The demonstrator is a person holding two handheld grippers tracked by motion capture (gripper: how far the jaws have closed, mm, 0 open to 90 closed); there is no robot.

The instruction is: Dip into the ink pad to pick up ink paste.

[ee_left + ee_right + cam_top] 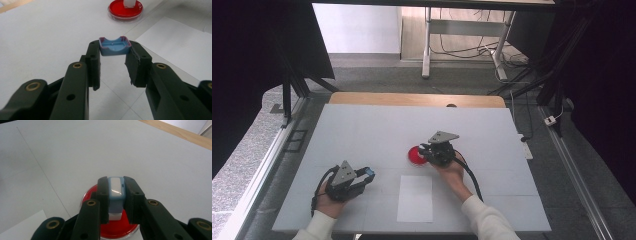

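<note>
My left gripper (114, 50) is shut on a small blue cap (114, 47) with a purple rim, its hollow side facing up; in the high view the left gripper (366, 176) sits at the table's front left with the blue cap (369, 173) at its tips. My right gripper (115, 192) is shut on a light blue and white block (116, 188) held over a round red dish (117, 228). From above, the right gripper (424, 150) points left over the red dish (414, 156) near the table's middle. In the left gripper view the red dish (125, 10) lies far ahead.
A white sheet of paper (415, 198) lies flat near the front edge between the two hands, and the same white sheet (180, 47) lies right of the left jaws. The grey-white table top (377, 130) ends in a wooden strip (417, 99) at the far side.
</note>
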